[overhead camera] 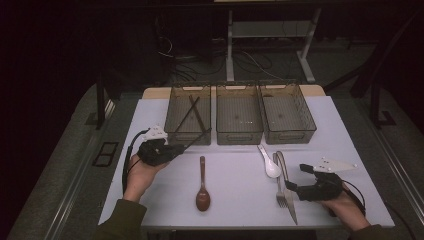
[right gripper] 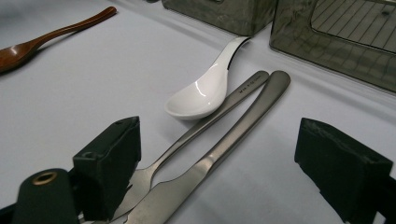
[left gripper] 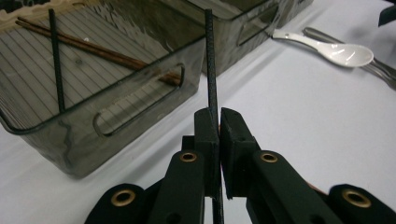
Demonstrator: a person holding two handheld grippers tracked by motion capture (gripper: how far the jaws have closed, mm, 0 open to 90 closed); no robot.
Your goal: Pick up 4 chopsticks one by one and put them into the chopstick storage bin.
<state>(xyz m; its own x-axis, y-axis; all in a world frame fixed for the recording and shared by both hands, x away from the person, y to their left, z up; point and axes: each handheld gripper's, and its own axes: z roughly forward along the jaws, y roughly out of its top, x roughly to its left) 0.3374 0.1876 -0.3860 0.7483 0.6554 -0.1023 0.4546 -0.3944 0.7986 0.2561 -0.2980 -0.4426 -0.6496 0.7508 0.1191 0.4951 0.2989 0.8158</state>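
Left claw (left gripper: pixel 218 123) pinches a black chopstick (left gripper: pixel 211 60), plain in its own view.

Dim high view, dark at its edges, only the surface (overhead camera: pixel 240 175) lit from above; gripper views brighter, near jaws softly blurred; shadows faint.

bins (overhead camera: pixel 239 131) 3 | chopsticks (overhead camera: pixel 196 115) 3 | spoons (overhead camera: pixel 202 187) 2 | fork (overhead camera: pixel 280 186) 1 | knife (overhead camera: pixel 289 192) 1

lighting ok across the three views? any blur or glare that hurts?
High view: dim, surroundings nearly black, table evenly lit, cutlery soft. Left gripper view: black chopstick in the left gripper sharp, white spoon slightly soft, mild sheen on the bin. Right gripper view: fork and knife crisp, near jaws blurred.
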